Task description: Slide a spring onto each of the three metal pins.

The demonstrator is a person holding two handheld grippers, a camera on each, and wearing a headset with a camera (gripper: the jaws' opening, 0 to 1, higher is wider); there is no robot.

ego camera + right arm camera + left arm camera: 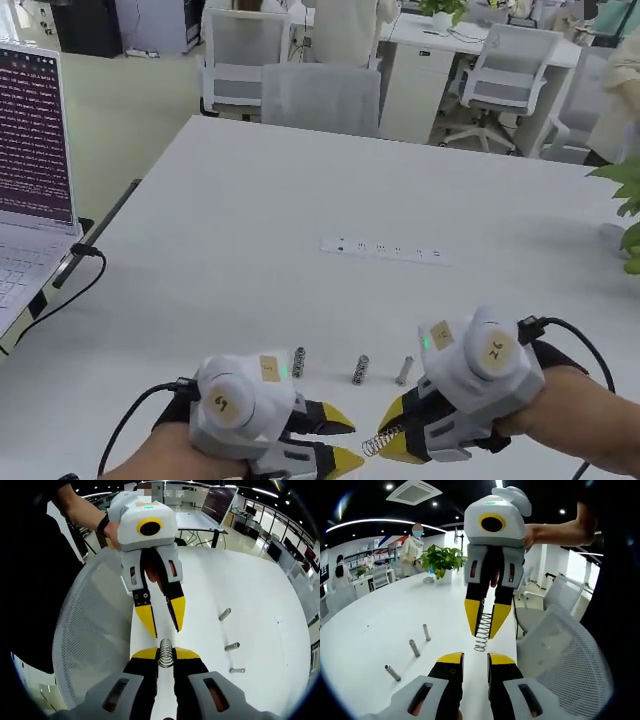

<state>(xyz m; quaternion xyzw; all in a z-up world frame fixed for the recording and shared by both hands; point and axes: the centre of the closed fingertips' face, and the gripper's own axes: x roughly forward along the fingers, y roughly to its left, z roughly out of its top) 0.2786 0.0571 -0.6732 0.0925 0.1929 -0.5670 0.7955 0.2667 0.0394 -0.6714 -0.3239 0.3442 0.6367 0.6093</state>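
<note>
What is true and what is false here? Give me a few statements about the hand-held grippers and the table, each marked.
1. The right hand-held gripper grips a spring. True.
2. The left hand-held gripper grips a spring too. False: its jaws stand apart with nothing between them.
3. Three pins are on the table just beyond the two grippers. True.
4. The laptop at the table's left edge is folded shut. False: it is open, with text on its screen.
</note>
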